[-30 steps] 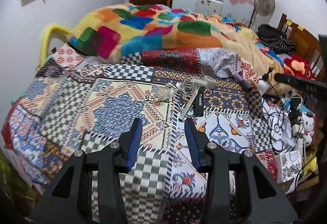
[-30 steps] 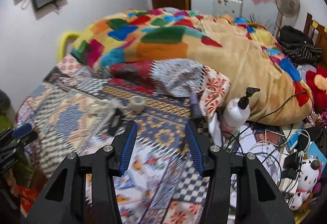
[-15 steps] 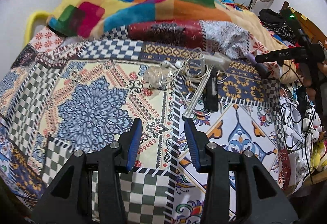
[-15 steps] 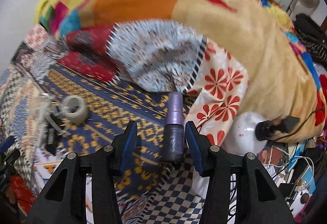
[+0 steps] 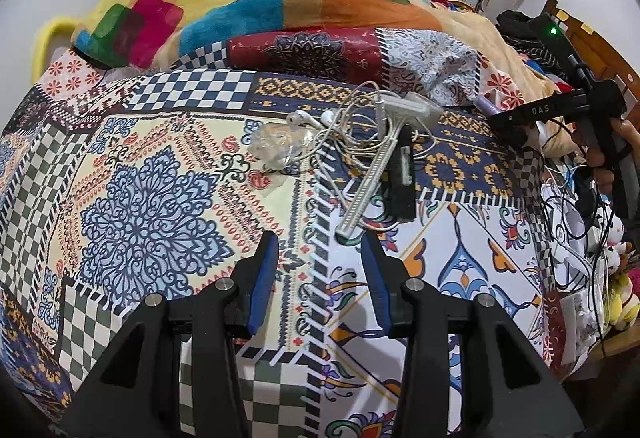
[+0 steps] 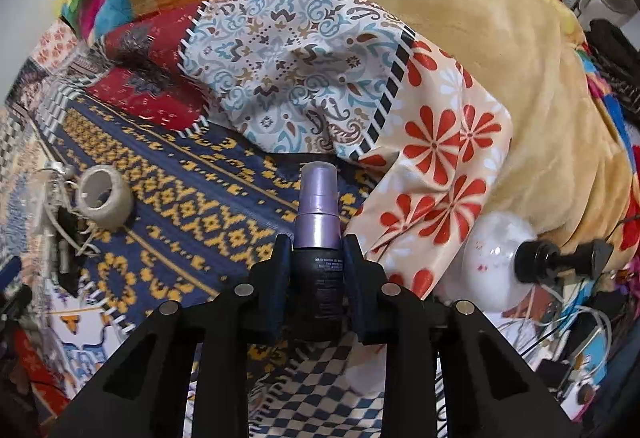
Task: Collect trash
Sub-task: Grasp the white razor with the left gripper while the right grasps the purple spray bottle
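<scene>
My right gripper (image 6: 316,258) is closing its jaws on the purple spray bottle (image 6: 318,238), which is lying on the patchwork bedspread (image 6: 192,174) with its cap pointing toward twelve o'clock; the pads are pressing its dark body. My left gripper (image 5: 320,270) is hovering with jaws open and empty, the comb (image 5: 376,174) and tangled earphones (image 5: 340,130) lying at about one o'clock.

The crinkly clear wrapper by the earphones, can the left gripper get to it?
Probably yes. The left gripper is open and holds nothing, and only bare bedspread lies between it and the clear wrapper. The earphone wires touch the wrapper's far side, so they might get dragged along.
</scene>
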`<state>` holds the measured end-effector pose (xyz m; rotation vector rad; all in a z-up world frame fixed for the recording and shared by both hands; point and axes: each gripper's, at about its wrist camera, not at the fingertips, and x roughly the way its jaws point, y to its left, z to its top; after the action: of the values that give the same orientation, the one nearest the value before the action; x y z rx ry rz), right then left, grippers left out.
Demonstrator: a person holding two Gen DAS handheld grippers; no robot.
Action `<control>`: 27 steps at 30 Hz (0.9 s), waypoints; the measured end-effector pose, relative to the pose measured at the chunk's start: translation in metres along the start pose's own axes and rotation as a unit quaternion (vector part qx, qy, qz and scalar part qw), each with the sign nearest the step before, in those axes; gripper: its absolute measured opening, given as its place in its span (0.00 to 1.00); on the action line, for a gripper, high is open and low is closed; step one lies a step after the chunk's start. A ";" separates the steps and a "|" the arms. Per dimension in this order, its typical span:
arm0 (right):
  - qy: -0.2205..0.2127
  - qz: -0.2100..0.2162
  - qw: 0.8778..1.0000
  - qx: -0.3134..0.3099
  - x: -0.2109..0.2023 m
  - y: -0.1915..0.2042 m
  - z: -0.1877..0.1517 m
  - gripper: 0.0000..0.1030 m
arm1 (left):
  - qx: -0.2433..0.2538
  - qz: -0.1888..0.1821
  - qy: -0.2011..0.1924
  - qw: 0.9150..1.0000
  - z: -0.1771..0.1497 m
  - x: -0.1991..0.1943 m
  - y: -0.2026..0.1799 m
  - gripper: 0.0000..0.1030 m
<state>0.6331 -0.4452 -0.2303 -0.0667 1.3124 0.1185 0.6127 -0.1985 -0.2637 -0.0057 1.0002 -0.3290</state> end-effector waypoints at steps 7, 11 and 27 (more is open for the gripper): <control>-0.044 0.057 0.997 0.006 -0.039 0.017 -0.033 0.23 | 0.016 -0.020 0.012 1.000 0.009 0.012 -0.010 0.41; -0.073 0.078 0.994 -0.001 -0.056 0.033 -0.059 0.23 | 0.032 -0.013 0.018 0.999 0.019 0.029 -0.018 0.41; -0.106 0.108 0.988 0.033 -0.042 0.073 -0.063 0.23 | 0.049 -0.029 0.013 0.998 0.029 0.036 -0.039 0.08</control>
<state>0.5530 -0.3819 -0.2046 0.1422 1.1071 0.2589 0.6446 -0.2495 -0.2716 0.0586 1.0095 -0.4318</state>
